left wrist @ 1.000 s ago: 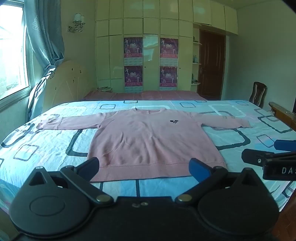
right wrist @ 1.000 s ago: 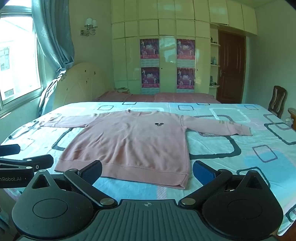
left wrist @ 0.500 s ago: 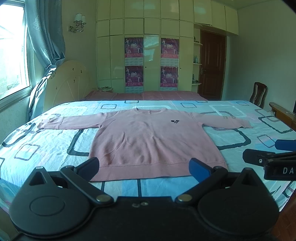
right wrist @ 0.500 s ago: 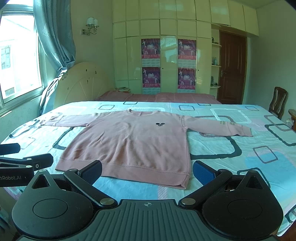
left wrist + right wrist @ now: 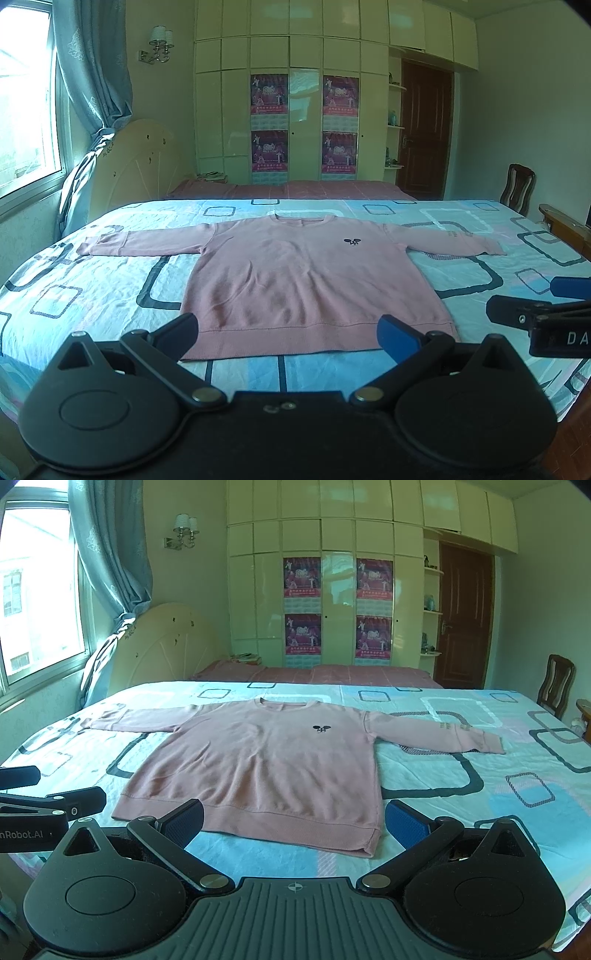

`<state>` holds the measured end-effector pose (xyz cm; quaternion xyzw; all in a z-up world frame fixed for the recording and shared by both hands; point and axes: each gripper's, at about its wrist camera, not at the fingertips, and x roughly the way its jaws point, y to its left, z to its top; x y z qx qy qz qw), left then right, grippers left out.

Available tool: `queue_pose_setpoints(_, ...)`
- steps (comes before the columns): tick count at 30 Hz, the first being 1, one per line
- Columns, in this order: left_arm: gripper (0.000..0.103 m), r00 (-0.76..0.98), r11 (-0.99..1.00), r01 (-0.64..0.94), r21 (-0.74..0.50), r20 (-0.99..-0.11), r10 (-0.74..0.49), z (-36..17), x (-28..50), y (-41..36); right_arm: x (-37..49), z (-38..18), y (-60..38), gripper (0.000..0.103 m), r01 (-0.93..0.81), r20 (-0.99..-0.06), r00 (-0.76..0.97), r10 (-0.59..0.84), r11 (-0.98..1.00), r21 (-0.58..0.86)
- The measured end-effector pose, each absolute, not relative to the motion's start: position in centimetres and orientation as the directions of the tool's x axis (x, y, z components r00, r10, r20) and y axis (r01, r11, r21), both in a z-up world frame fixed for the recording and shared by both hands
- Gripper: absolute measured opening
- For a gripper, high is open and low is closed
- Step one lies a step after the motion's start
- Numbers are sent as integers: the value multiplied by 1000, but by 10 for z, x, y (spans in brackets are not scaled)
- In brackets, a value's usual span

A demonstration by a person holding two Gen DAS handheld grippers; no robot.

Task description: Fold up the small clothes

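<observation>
Both tongs stand wide apart and hold nothing. The left tongs (image 5: 288, 330) hang just short of the sweater's (image 5: 306, 273) bottom hem, roughly centred on it; the right tongs (image 5: 294, 821) hang before the hem's right corner. The pink sweater lies flat, front up, spread on the bed (image 5: 92, 291), both sleeves stretched straight out from its body (a small dark emblem marks the chest). No fold has been made, so the task looks to be at its very start. The next move likely calls for each pair of tongs to reach a sleeve or hem corner, pinch only the fabric and not the sheet under the sweater, then carry it inward.
</observation>
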<state>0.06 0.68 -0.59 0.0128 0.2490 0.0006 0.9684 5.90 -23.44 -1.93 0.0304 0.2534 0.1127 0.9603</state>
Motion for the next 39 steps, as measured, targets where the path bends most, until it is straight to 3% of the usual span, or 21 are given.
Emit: queue_pose_setpoints(39,103,876,1000,-2,20,-483,12,-4,-3,12,57,-20,-228,103,-208,-481,845,235,972,109)
